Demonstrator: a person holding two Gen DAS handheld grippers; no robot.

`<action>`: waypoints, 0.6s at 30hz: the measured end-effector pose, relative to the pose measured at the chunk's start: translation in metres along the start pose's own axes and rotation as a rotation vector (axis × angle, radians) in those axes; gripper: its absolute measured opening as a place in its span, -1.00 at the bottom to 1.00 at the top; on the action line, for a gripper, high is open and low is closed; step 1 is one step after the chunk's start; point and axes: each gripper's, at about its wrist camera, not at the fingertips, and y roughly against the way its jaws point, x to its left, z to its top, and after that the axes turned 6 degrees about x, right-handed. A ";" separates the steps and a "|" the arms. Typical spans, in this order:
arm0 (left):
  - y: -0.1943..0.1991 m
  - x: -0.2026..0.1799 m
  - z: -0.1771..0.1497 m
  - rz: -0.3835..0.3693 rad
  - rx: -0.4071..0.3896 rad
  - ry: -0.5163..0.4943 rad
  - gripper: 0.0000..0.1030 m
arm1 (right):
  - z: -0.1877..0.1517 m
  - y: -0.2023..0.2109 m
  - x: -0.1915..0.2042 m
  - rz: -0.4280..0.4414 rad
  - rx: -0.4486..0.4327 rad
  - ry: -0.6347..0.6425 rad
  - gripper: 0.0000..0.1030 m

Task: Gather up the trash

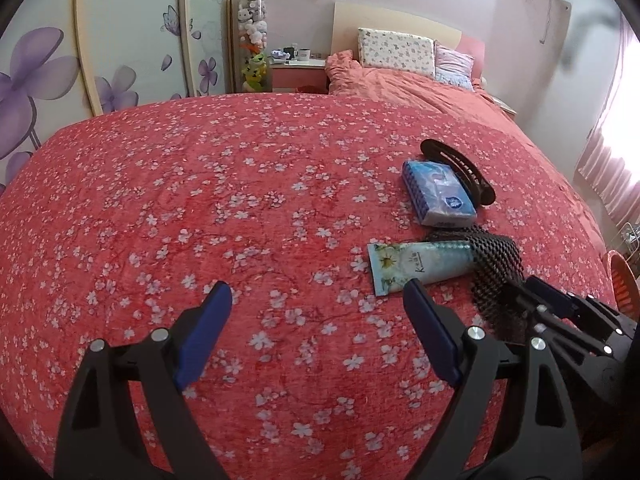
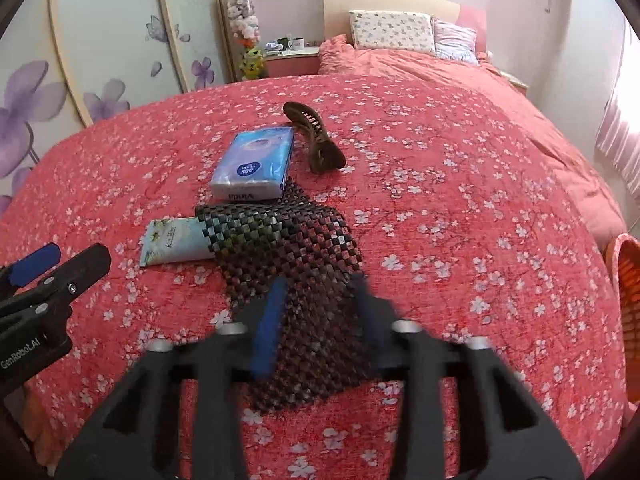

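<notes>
The red floral bedspread (image 2: 460, 200) carries all items. A black perforated foam mesh sheet (image 2: 288, 248) lies crumpled on it, overlapping a pale blue tube (image 2: 172, 240), just below a blue tissue pack (image 2: 256, 164). Right gripper (image 2: 316, 312): angled down, jaws pinching the mesh's near end. Left gripper (image 1: 316, 300): spread wide, empty, above bare bedspread.

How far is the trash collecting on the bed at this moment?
Nothing looks collected yet. In hand: the right gripper has closed on the near edge of the black mesh sheet, which still lies on the bedspread over the tube. The left gripper is open and empty. Left: tube, tissue pack and brown hair clip. The orange basket waits at the right edge.
</notes>
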 end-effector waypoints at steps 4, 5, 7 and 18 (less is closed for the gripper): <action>-0.005 -0.002 -0.004 0.005 0.015 -0.003 0.66 | -0.002 0.002 -0.005 0.013 -0.005 -0.010 -0.88; -0.006 -0.003 -0.004 0.004 0.018 -0.004 0.66 | -0.002 0.004 -0.008 0.012 -0.012 -0.015 -0.88; -0.006 -0.003 -0.006 0.005 0.019 -0.006 0.66 | -0.002 0.008 -0.013 0.014 -0.028 -0.022 -0.88; -0.006 -0.019 -0.008 -0.003 0.025 -0.027 0.66 | 0.004 0.020 -0.095 -0.128 -0.065 -0.221 -0.88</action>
